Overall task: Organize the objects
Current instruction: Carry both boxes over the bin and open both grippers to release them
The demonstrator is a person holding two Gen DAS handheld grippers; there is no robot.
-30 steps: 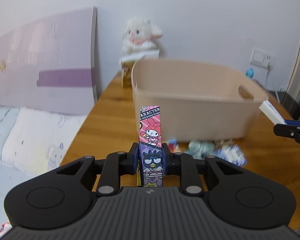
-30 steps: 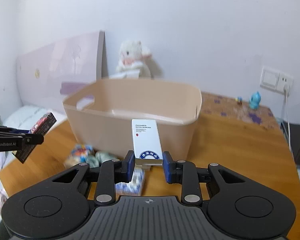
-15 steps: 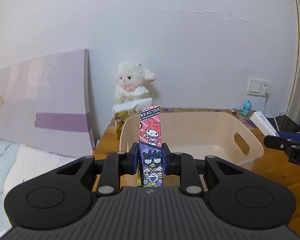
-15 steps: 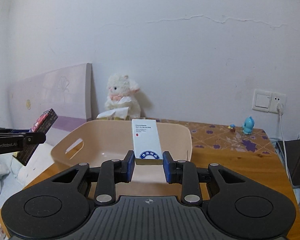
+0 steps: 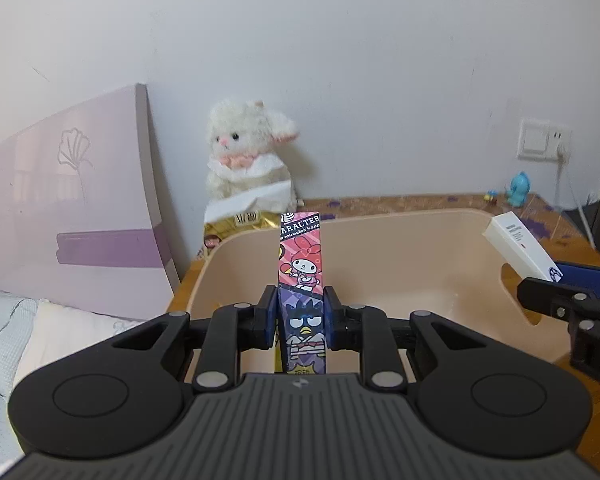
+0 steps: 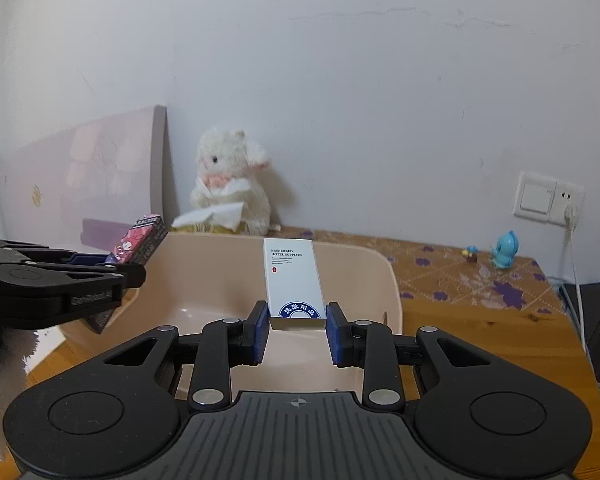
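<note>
Gripper (image 5: pixel 300 318) around cartoon box (image 5: pixel 301 264)

Two boxes (image 5: pixel 301 264) (image 6: pixel 294 282), one bin (image 5: pixel 440 248), one plush (image 5: pixel 244 152)

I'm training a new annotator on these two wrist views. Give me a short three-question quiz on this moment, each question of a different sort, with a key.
1. True or false: the left gripper is shut on the cartoon box.
2. Multiple choice: what does the right gripper hold? A) a blue figurine B) the white hotel-supplies box C) a tissue
3. Fill in: both held boxes are over the beige ___.

Key
1. True. Its blue pads press both sides of the box.
2. B. The blue figurine stands on the table near the wall socket; the tissue lies by the plush lamb.
3. Bin.
</note>
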